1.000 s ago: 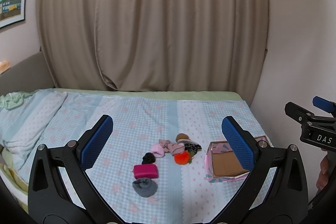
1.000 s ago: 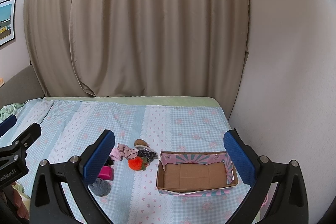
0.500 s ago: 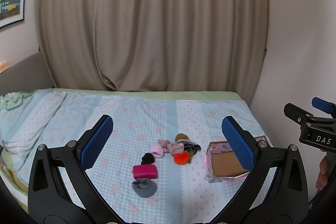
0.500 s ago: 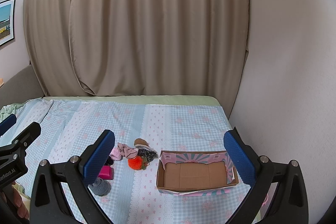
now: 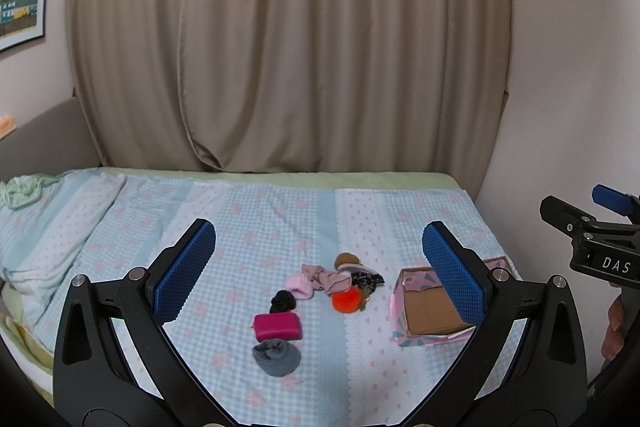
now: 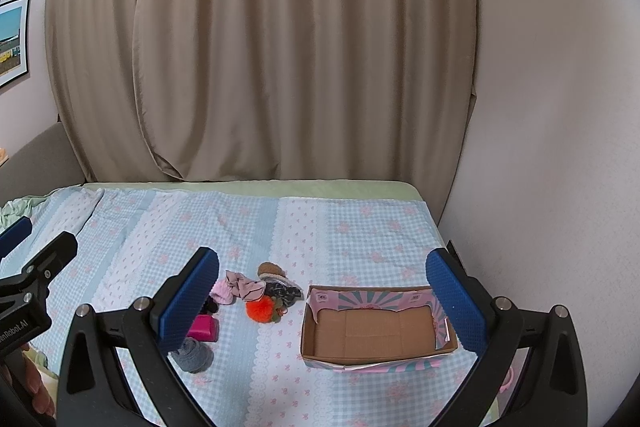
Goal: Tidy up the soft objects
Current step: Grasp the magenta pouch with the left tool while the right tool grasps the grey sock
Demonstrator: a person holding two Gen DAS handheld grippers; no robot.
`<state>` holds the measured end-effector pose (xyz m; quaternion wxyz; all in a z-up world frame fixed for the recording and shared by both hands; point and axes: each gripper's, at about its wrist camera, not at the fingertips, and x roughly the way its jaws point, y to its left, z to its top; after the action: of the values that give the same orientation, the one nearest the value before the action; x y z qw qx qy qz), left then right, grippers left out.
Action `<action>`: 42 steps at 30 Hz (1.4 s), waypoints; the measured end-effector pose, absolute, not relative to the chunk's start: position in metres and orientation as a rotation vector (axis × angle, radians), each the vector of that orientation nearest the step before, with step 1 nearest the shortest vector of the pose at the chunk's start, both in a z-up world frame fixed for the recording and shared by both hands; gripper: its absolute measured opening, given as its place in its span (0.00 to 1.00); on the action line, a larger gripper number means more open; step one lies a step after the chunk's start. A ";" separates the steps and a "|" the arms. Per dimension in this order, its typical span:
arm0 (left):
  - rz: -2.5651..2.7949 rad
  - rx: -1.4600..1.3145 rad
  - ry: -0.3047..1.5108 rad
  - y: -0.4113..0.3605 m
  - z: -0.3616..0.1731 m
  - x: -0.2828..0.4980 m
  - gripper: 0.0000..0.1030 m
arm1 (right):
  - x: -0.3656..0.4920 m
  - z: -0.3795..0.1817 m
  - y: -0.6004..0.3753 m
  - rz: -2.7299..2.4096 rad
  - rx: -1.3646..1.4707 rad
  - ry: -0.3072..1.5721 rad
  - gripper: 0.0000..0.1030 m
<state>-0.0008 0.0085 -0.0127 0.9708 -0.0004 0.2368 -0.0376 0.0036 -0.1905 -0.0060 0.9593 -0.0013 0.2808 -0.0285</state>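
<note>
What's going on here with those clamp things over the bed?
A person holds a two-finger gripper in each hand above a bed. Both the left gripper and the right gripper are open and hold nothing. A pile of small soft items, among them an orange pom-pom, a magenta pouch and a grey sock, lies on the bedspread. Beside it sits an open cardboard box with nothing in it. Sorting has not started yet.

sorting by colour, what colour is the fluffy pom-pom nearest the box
Bright orange pom-pom, lying left of the cardboard box; clearest in the right wrist view.
</note>
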 end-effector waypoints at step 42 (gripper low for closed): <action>-0.757 0.295 1.250 0.119 -0.434 0.256 0.94 | 0.097 -0.382 0.041 0.189 0.132 1.105 1.00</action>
<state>0.2560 0.1185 -0.4337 0.7347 0.1344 0.5688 -0.3444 0.0965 0.0407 -0.3819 0.8449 0.0626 0.5236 0.0895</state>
